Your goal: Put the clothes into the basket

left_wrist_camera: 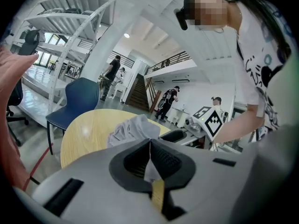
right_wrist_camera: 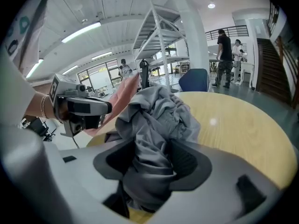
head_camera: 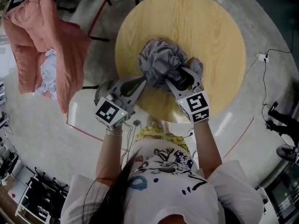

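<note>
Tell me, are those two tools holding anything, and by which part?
The left hand-held gripper pinches a thin fold of the grey garment. The right hand-held gripper stands open, cloth bunched loosely between its jaws.

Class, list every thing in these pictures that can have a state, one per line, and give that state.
Crumpled grey garment: bunched up on the round wooden table.
Left gripper: shut on a fold of the garment.
Right gripper: open, with the garment lying between its jaws.
Pink fabric basket: beside the table, with a white patterned cloth inside.
</note>
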Tool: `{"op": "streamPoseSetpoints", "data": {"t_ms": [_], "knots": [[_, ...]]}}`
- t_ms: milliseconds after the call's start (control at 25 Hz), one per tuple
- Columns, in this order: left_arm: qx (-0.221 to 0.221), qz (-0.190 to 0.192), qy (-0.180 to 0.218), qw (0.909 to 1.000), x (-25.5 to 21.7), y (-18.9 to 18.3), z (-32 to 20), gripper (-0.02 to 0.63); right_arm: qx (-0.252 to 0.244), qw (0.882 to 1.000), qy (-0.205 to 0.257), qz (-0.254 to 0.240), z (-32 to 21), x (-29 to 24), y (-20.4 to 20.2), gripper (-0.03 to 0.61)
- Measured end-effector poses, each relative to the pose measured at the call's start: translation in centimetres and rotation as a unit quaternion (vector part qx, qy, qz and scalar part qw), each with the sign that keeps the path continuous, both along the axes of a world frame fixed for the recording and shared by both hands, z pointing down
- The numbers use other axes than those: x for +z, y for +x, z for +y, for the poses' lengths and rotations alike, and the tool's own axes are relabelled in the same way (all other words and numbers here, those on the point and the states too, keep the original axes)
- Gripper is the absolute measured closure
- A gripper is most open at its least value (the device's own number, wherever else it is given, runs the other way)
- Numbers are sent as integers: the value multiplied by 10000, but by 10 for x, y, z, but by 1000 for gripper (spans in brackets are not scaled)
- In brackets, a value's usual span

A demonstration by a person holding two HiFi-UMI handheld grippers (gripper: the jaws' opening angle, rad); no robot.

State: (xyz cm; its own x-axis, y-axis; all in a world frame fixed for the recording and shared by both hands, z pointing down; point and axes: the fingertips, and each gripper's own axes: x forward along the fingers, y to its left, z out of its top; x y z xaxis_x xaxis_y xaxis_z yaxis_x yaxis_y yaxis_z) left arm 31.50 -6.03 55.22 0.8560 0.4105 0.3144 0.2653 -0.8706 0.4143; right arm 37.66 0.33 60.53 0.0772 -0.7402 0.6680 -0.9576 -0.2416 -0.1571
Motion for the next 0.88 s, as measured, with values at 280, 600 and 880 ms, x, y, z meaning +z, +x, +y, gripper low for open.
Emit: {"op": "streamPoseSetpoints", "data": {"t_ms": [280,600,880], "knots": [[-33,-44,-29,10000,6,-4,-4,601,53,9999,-85,82,-1,4,4,492],[5,-54,74,10000,-1,-8,0,601,-35,9997,235,52,3,-16,-7,520],[150,148,324,9993,-27,-10,12,601,-35,9967,766,279,5,-58,-11,520]]}}
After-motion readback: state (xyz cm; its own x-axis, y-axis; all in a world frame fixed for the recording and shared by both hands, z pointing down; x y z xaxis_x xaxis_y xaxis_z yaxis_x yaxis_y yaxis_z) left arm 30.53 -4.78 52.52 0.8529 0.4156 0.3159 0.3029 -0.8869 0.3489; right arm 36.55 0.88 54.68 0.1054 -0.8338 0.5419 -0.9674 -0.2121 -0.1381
